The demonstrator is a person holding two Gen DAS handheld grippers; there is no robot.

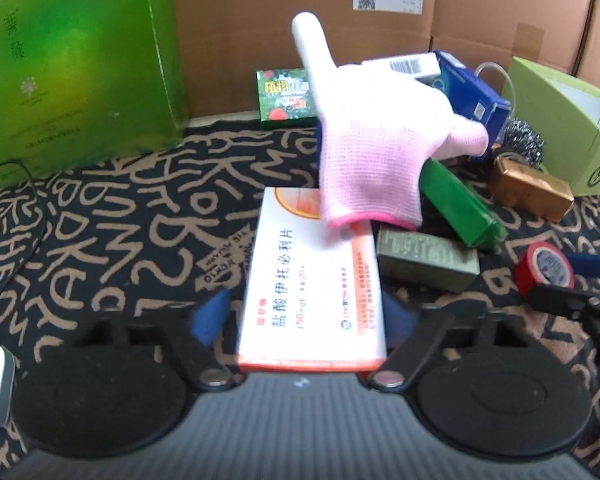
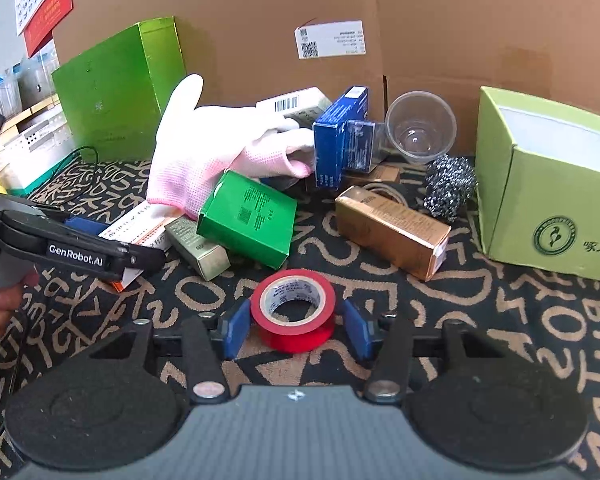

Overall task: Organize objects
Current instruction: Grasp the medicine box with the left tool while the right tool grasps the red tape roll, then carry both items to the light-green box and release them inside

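Now my left gripper point(image 1: 300, 316) clamps the white medicine box point(image 1: 312, 280); my right gripper point(image 2: 296, 330) brackets the red tape roll point(image 2: 294, 308), contact unclear. Next: carry toward the open box point(image 2: 548, 184) at 2 o'clock.

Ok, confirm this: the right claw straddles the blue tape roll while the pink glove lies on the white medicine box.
Wrong colour: the tape roll between the right claw fingers is red, per the right wrist view. The pink glove does lie on the white medicine box.
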